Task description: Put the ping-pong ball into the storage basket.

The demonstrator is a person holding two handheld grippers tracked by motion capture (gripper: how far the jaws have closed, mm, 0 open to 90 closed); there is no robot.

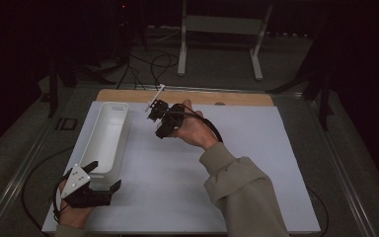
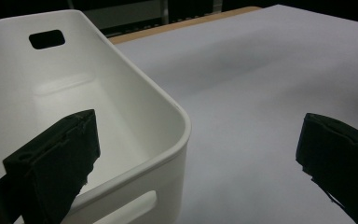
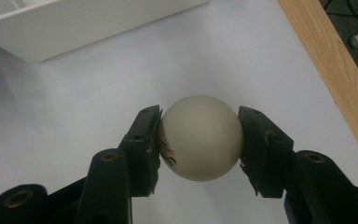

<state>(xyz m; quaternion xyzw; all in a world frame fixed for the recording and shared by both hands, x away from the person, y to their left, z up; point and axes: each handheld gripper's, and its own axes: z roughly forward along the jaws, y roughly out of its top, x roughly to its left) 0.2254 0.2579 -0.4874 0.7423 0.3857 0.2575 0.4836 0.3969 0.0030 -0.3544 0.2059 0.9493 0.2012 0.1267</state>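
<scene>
Right gripper (image 3: 199,140) clenching a white ball (image 3: 199,137) between both jaws, hovering near bench (image 1: 256,163) far edge, just beside white bin (image 1: 106,136) — left gripper (image 1: 101,175) idling, jaws released, straddling bin's near corner at bench's left edge.

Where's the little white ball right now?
In the right gripper view the ball sits pinched between the jaws of the right tool, above the white sheet. The white bin lies just beyond it, toward the upper left.
</scene>
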